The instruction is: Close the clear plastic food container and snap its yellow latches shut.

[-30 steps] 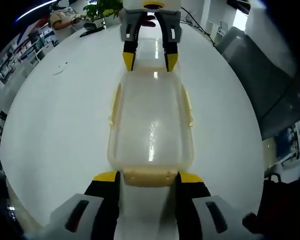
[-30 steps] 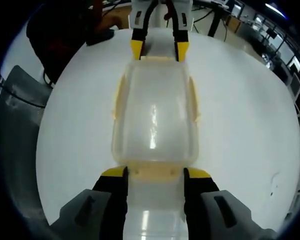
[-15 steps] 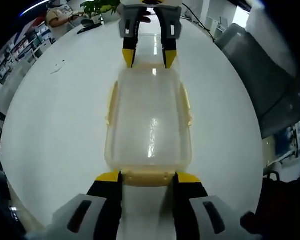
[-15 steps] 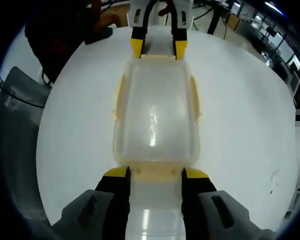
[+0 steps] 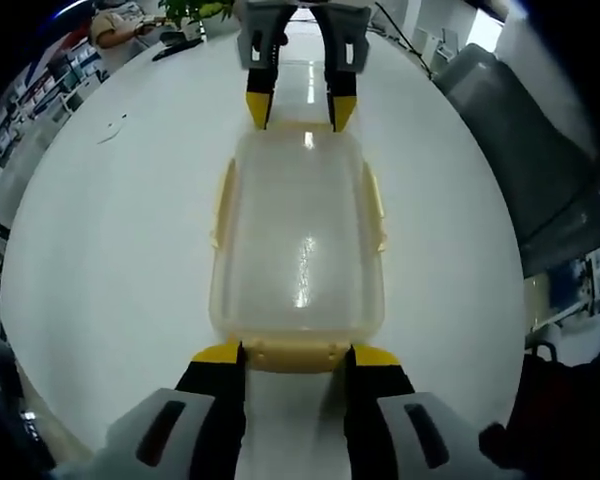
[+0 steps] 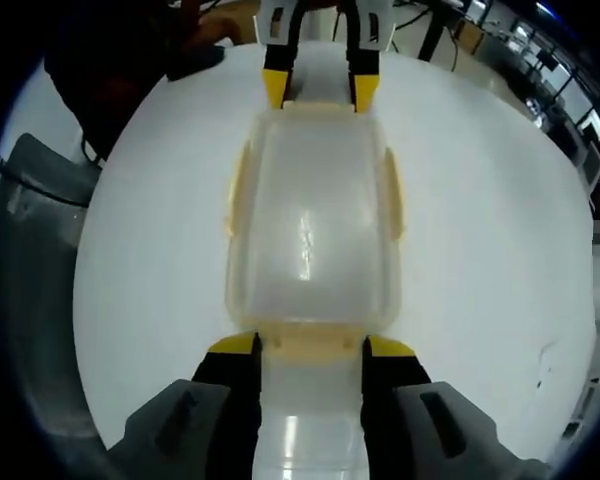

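container [image 5: 298, 240] lid on, mid white table [image 5: 110, 250] | left gripper [image 5: 294, 352] and right gripper [image 6: 309, 345] straddle opposite end latches [image 5: 297, 354], jaws moderately open, gripping nothing | risk: uneven push slides box or skips a latch; side latches [image 6: 392, 190] look unsnapped

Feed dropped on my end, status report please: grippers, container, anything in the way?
Left gripper and right gripper open, one at each end latch. Container lidded on the white table. Nothing blocking.

round white table [image 5: 110, 230], grey chair [image 5: 540, 170] beside, green plant [image 5: 195, 10] beyond
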`<state>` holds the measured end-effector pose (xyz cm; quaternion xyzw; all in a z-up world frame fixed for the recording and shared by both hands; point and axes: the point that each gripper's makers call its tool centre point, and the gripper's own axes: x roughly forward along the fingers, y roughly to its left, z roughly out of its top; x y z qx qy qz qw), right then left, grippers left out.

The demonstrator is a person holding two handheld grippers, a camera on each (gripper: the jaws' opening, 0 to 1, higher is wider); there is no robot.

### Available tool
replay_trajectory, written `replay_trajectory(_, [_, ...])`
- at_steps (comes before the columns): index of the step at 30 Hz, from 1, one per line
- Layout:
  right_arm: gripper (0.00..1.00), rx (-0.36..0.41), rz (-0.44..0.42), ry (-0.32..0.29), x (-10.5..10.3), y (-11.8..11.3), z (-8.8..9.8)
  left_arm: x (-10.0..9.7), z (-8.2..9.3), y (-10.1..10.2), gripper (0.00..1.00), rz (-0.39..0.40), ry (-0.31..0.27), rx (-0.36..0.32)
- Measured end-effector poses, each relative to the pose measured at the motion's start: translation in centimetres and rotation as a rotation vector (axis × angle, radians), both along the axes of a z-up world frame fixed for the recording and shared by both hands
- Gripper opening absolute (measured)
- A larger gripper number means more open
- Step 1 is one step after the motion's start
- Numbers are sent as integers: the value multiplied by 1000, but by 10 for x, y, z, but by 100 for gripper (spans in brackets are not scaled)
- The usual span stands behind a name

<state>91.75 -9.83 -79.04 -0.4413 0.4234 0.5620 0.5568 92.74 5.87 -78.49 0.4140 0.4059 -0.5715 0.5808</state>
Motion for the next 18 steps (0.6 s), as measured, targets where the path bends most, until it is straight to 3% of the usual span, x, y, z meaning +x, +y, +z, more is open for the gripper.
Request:
replay_trajectory(10, [34,-28,49,12,-4,5,21,-4,14,11,32,28,34,39])
replay_trajectory(18, [34,-35,66,6,-6,-3,48,-11,47,2,32,36,17,43])
